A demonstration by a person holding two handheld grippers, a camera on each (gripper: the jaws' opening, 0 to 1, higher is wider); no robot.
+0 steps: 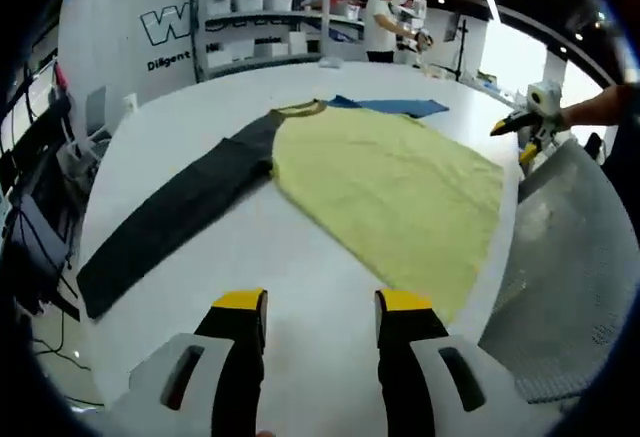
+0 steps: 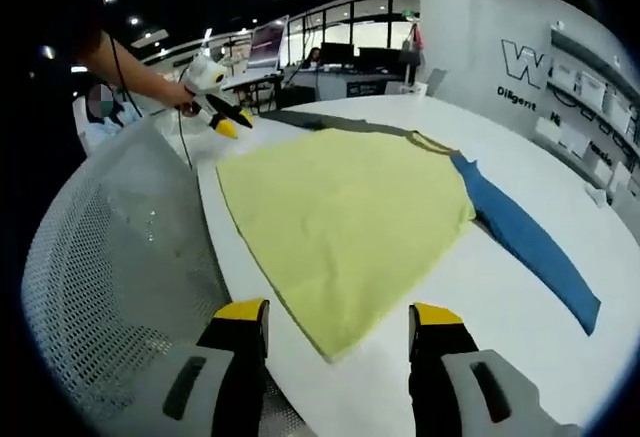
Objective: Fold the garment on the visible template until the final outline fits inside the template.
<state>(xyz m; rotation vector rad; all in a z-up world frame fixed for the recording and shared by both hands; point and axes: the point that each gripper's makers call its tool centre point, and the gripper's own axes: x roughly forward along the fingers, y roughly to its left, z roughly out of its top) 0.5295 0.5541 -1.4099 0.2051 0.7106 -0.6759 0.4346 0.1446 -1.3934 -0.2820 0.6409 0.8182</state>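
**Operator A:** Two grippers were in use. What was the jaw condition of each?

**Operator B:** The left gripper (image 1: 321,307) had its yellow-tipped jaws spread apart, with bare white table (image 1: 300,257) between them and nothing gripped. The right gripper (image 2: 339,317) was likewise parted over the near corner of the garment (image 2: 340,227), not clamped on it. In the right gripper view the left gripper appeared at upper left, held by a hand (image 2: 172,92) near the table edge.

**Operator A:** Location of the garment?

**Operator B:** It lay flat on the white table. The yellow body (image 1: 395,192) was spread wide, with one dark grey sleeve (image 1: 170,217) stretched out to one side and one blue sleeve (image 2: 525,242) to the other. The collar (image 1: 300,109) pointed away from the left gripper. The template outline could not be made out.

**Operator A:** Containers?

**Operator B:** White bins (image 1: 245,0) stood on a metal shelving unit (image 1: 265,22) against the far wall; their contents could not be determined. A person (image 1: 380,22) stood beside the shelves. A grey mesh chair (image 2: 110,277) sat just beside the table edge.
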